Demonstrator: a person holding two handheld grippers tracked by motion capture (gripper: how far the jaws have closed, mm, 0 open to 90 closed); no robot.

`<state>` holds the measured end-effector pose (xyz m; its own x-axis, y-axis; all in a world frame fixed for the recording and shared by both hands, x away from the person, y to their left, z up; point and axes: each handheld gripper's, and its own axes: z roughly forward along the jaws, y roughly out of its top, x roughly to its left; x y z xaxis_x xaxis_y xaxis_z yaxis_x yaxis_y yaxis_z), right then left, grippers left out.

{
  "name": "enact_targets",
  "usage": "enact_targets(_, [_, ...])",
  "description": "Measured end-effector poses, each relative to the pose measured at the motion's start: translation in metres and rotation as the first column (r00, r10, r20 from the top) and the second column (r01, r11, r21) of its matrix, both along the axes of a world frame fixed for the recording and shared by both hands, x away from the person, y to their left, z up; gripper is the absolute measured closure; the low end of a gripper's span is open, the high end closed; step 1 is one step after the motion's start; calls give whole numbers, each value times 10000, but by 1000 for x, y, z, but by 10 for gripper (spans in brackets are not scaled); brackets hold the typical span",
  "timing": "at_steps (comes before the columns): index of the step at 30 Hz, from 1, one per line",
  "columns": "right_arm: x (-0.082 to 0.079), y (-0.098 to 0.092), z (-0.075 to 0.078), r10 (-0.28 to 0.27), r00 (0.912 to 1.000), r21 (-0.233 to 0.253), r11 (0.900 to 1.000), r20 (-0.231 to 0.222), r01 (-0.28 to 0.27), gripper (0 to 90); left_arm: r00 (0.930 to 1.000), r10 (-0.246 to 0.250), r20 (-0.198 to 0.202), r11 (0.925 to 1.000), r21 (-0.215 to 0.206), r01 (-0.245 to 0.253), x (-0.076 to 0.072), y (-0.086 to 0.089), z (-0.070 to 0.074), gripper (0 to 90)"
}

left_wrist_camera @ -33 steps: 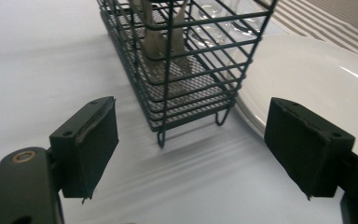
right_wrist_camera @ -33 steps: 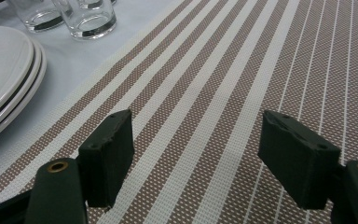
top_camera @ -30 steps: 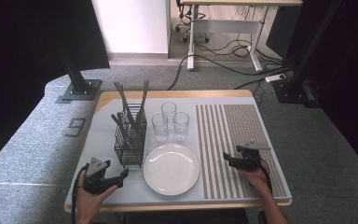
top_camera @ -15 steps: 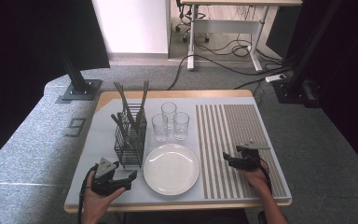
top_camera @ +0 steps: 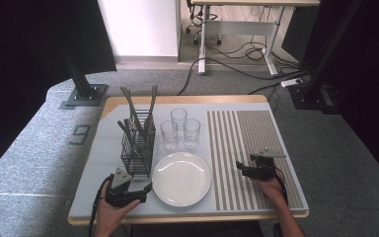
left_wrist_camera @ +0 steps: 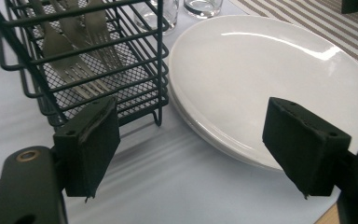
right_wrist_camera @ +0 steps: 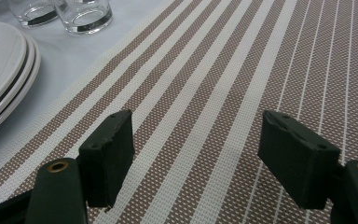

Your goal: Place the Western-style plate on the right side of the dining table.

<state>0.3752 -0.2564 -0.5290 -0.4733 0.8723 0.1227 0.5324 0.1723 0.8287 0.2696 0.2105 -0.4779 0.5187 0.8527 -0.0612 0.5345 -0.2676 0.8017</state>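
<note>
A stack of white plates point(top_camera: 181, 178) point(left_wrist_camera: 270, 79) point(right_wrist_camera: 2, 70) lies at the table's front centre. Left of it stands a black wire cutlery basket point(top_camera: 138, 148) point(left_wrist_camera: 74, 60) holding several forks. Three clear glasses point(top_camera: 180, 129) point(right_wrist_camera: 81, 16) stand behind the plates. My left gripper point(top_camera: 140, 190) point(left_wrist_camera: 196, 149) is open near the front edge, its jaws pointing at the plates' rim and the basket's foot, with nothing between them. On the striped placemat point(top_camera: 249, 148) point(right_wrist_camera: 242, 84) my right gripper point(top_camera: 241, 168) point(right_wrist_camera: 196, 158) rests open and empty.
The table's front edge point(top_camera: 187, 217) is close under both hands. A light mat point(top_camera: 108, 148) covers the left part of the table. Beyond the table are a grey carpet, black stands and a desk with cables.
My left gripper has shifted right along the front edge, toward the plates and the basket. The right gripper has stayed put on the placemat.
</note>
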Motion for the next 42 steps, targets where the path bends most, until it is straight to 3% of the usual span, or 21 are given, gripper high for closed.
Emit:
enact_targets(25, [0, 0, 0, 0, 10000, 27, 10000, -25, 0, 269, 9997, -233, -75, 9991, -345, 230, 4, -17, -10, 190])
enact_targets(42, [-3, 2, 1, -121, 9995, -227, 9997, 278, 127, 277, 9979, -599, -235, 9973, -437, 589, 7, -34, -21, 190])
